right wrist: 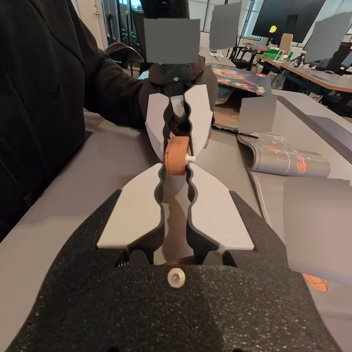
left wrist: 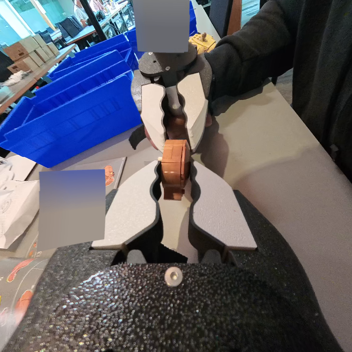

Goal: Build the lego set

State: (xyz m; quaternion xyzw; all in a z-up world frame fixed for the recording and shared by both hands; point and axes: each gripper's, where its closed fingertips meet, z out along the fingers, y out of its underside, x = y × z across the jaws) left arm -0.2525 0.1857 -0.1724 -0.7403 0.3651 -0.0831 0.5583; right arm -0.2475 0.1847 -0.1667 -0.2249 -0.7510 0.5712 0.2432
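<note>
A round brown lego assembly with a white pin sticking out of one side is held above the grey table. My left gripper is shut on it, the piece sitting well between its grey fingers. My right gripper faces it head-on and is shut on the same assembly with its fingertips only. The right gripper shows opposite in the left wrist view, and the left gripper shows opposite in the right wrist view. A person's gloved hands and dark sleeves hold both.
Blue bins stand at the left. An open instruction booklet and a lego box lie to the right in the right wrist view. White paper bags and a tan lego model are also on the table.
</note>
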